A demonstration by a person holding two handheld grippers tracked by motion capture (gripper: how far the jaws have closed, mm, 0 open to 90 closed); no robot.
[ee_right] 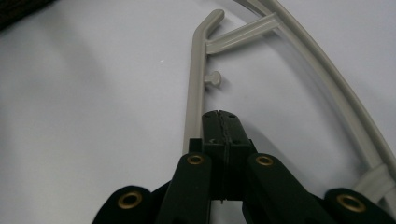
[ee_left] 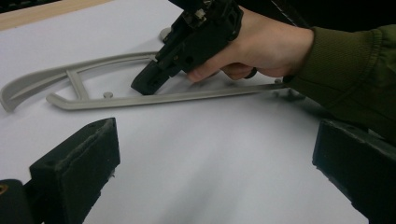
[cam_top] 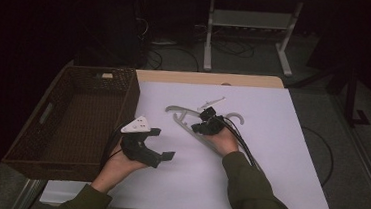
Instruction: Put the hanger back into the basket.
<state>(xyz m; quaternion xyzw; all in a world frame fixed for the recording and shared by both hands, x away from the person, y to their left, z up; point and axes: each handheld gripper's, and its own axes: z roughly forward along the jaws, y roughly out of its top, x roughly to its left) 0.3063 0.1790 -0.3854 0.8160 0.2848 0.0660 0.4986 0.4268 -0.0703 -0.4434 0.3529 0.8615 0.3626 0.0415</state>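
Observation:
A grey plastic hanger (cam_top: 188, 125) lies flat on the white table top (cam_top: 269, 156). My right gripper (cam_top: 196, 129) is shut, jaws pressed together with nothing between them. Its tip rests inside the hanger's frame, right beside the straight lower bar (ee_right: 194, 93); the left gripper view shows that tip (ee_left: 147, 83) down at the bar (ee_left: 116, 100). My left gripper (cam_top: 163, 144) is held just above the table to the hanger's left, near the basket. It is open, with bare white table between its jaws (ee_left: 215, 158).
A dark woven basket (cam_top: 25, 139) stands at the table's left edge, next to my left hand. A small white plastic piece (cam_top: 212, 103) lies just beyond the hanger. Cables trail from the right gripper along the sleeve (cam_top: 247, 189).

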